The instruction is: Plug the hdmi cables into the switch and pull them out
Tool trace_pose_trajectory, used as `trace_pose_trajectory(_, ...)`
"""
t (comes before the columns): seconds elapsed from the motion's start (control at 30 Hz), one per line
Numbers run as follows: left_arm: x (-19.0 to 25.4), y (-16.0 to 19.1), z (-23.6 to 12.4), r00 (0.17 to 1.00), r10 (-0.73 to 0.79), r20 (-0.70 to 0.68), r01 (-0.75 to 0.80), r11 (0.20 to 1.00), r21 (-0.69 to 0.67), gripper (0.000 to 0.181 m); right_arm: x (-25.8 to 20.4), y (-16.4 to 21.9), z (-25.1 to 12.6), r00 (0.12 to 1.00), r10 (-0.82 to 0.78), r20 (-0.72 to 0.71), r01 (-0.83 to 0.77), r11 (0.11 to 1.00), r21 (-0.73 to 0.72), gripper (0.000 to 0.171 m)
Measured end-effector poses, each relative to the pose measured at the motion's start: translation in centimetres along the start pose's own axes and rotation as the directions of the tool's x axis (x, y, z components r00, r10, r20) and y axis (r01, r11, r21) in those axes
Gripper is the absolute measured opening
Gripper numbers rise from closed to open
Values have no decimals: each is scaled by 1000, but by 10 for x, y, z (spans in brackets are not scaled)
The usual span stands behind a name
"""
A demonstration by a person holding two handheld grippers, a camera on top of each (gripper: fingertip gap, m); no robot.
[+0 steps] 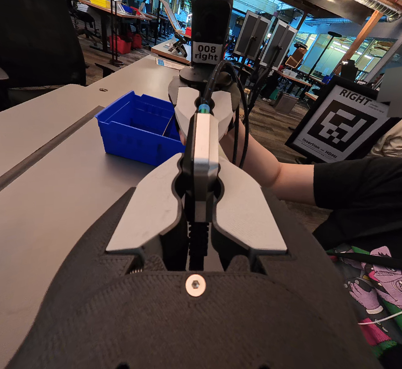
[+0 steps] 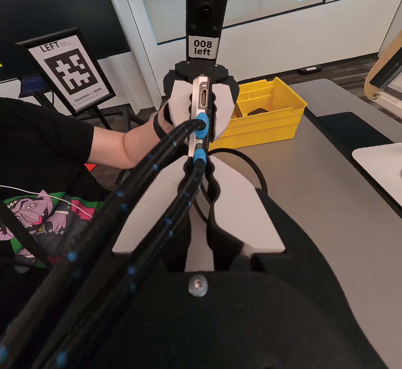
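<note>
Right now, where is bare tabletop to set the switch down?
Bare grey table lies in front of the blue bin; more lies beside the yellow bin, around the looped cable. Between the left gripper and right gripper it is crowded: switch, plugs.

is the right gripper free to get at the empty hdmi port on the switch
Probably not yet. The right gripper is shut on the lower cable plug, and the empty port sits beyond the other plugged cable, up by the left gripper holding the switch.
</note>
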State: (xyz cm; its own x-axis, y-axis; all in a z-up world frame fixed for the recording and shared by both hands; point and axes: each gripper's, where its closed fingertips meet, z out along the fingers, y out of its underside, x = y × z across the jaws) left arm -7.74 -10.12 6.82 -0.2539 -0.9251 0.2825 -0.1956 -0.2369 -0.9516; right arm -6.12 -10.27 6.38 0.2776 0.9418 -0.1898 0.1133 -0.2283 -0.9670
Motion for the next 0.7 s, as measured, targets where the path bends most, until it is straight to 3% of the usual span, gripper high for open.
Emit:
trace_pose_trajectory(0.6, 0, 5, 1, 1000, 28, 10, -28, 999, -41, 22, 0, 4, 2, 1000, -31, -2, 31, 999, -23, 11)
trace_pose_trajectory(0.7, 6, 1, -3, 999, 27, -32, -29, 998, -48, 22, -8, -3, 6, 991, -133, -13, 133, 991, -20, 14)
